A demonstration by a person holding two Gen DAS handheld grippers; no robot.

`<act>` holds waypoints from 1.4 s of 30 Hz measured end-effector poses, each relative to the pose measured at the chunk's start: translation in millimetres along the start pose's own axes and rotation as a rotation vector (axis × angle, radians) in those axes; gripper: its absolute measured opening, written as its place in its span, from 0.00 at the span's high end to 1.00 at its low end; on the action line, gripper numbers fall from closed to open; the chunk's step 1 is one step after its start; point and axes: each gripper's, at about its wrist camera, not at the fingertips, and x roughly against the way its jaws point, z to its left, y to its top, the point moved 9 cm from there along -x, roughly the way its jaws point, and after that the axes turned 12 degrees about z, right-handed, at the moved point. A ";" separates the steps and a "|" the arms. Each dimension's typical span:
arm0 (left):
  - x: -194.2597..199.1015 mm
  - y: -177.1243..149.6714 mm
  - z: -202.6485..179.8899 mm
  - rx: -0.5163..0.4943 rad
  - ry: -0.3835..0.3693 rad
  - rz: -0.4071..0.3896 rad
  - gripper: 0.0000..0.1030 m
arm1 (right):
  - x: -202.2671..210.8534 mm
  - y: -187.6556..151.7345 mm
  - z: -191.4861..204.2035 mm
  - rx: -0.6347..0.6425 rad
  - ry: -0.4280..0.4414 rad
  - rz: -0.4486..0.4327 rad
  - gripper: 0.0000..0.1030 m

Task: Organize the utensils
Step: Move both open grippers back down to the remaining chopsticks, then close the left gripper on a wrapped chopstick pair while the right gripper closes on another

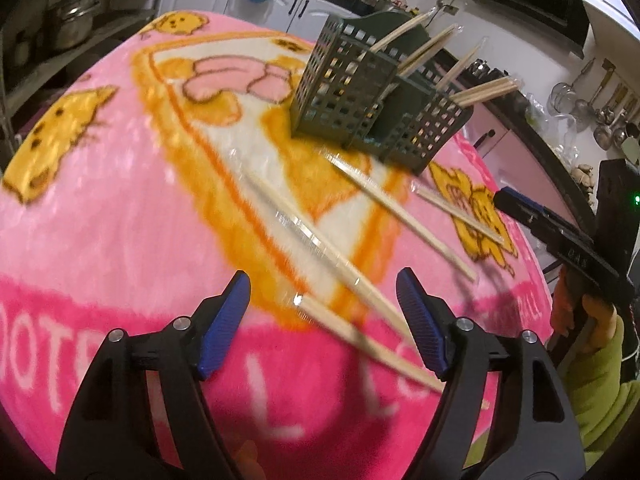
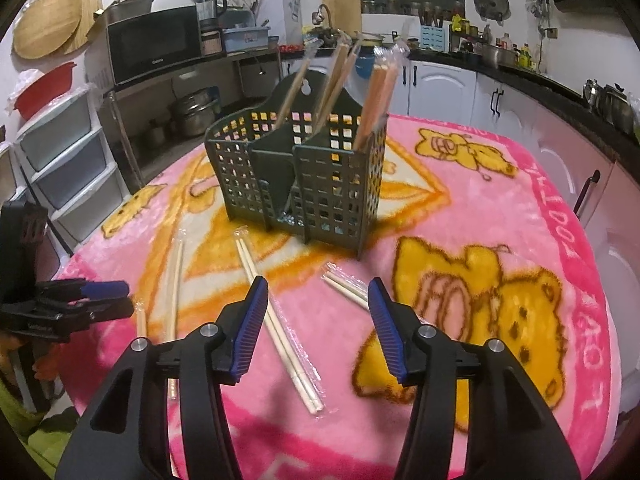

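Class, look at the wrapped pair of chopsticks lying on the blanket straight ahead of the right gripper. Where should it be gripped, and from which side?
Probably mid-length, from above. The wrapped chopstick pair lies flat on the pink blanket, running diagonally, so the open right gripper should straddle it across its narrow width. The middle lies clear of the green utensil holder and other pairs, and should balance for tipping upright.

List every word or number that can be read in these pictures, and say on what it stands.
"OOT": white letters, cut off by the picture's edge, on the pink border of the blanket.
"L": white letter, same border, near the left gripper's view.
Brand on the microwave: too small to read.
Other border letters: blurred.
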 end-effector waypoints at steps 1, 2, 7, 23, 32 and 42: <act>-2.1 -3.5 1.7 0.006 -0.004 0.006 0.35 | -2.0 -0.2 -1.3 -0.001 -0.003 0.003 0.51; -3.6 -5.5 2.0 0.008 -0.011 0.009 0.35 | -4.0 -0.4 -2.5 -0.002 -0.005 0.005 0.51; -8.8 -8.9 0.7 0.001 -0.009 0.002 0.43 | -18.5 0.8 -11.7 0.008 -0.039 0.029 0.51; -24.7 -0.6 -1.4 -0.010 0.037 -0.014 0.86 | -93.4 2.2 -16.8 0.191 -0.126 0.219 0.42; -22.9 6.1 -1.9 -0.015 0.015 -0.005 0.96 | -110.9 8.5 -12.4 0.224 -0.042 0.274 0.58; -9.9 23.4 -16.1 -0.049 0.005 -0.041 0.97 | -88.1 11.0 11.9 0.265 -0.049 0.172 0.93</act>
